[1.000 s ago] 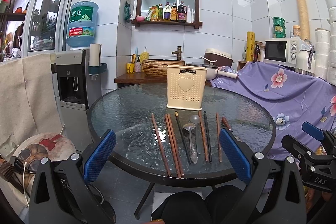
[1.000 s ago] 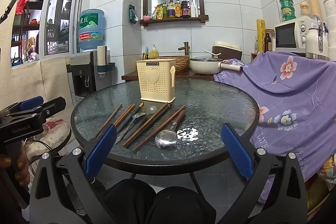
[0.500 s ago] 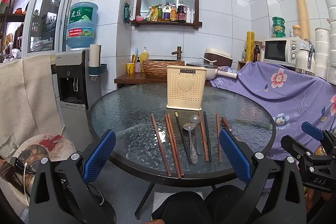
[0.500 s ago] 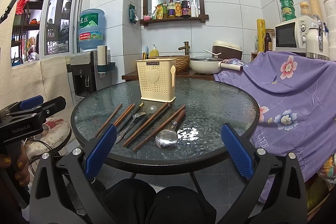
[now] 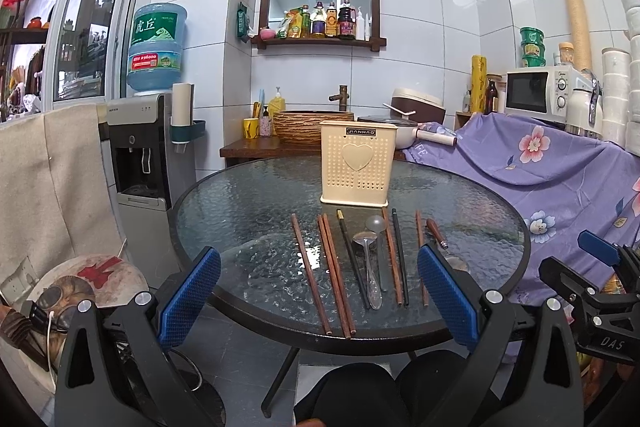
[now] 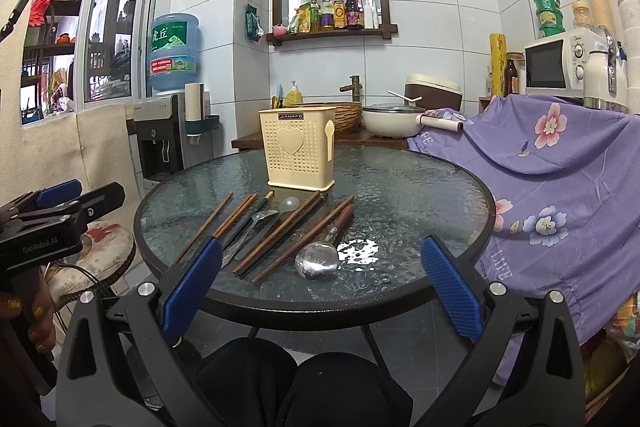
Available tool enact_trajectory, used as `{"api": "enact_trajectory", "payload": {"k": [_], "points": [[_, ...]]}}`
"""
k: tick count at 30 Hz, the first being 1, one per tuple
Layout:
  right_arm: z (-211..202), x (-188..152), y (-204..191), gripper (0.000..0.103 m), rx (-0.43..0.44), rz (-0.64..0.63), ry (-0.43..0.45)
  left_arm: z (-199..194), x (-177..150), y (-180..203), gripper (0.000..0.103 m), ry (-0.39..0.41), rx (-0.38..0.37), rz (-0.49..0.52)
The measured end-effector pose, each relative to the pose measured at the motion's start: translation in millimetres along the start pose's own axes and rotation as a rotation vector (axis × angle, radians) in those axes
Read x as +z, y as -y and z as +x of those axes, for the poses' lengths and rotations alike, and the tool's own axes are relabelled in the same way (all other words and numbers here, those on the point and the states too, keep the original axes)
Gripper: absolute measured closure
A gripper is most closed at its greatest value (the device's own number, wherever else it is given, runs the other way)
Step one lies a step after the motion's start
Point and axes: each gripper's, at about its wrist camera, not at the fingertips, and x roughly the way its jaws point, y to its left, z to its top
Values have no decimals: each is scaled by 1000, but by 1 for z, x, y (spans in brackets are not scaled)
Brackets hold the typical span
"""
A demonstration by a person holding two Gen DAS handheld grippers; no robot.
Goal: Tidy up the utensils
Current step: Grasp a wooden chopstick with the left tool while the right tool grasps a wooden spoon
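Both held wide and empty short of the near rim of the round glass table (image 5: pixel 248 203): left gripper (image 5: pixel 318 291), right gripper (image 6: pixel 320 279). Laid side by side on the glass: chopsticks (image 5: pixel 334 275), metal spoon (image 5: pixel 370 267), wooden-handled ladle (image 6: pixel 322 247). Just beyond them, standing upright, cream utensil holder (image 5: pixel 355 163).

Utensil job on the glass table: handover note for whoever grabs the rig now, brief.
Left gripper: open, holding nothing, short of the table.
Right gripper: open, holding nothing, also short of the table.
Chopsticks, the metal spoon and the wooden-handled ladle lie side by side on the glass table.
Cream utensil holder stands upright behind them; nothing shows above its rim.
Done: apparently nothing.
Left: every utensil into the holder.
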Motion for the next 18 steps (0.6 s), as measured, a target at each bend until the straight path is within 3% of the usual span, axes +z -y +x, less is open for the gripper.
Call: {"api": "enact_trajectory", "payload": {"k": [6, 12, 18], "points": [[32, 2, 12, 5, -62, 14, -65, 38, -1, -9, 6, -93, 11, 10], [104, 15, 23, 6, -61, 15, -242, 89, 8, -30, 6, -235, 37, -40], [169, 28, 41, 28, -27, 84, -397, 130, 15, -41, 7, -336, 61, -25]]}}
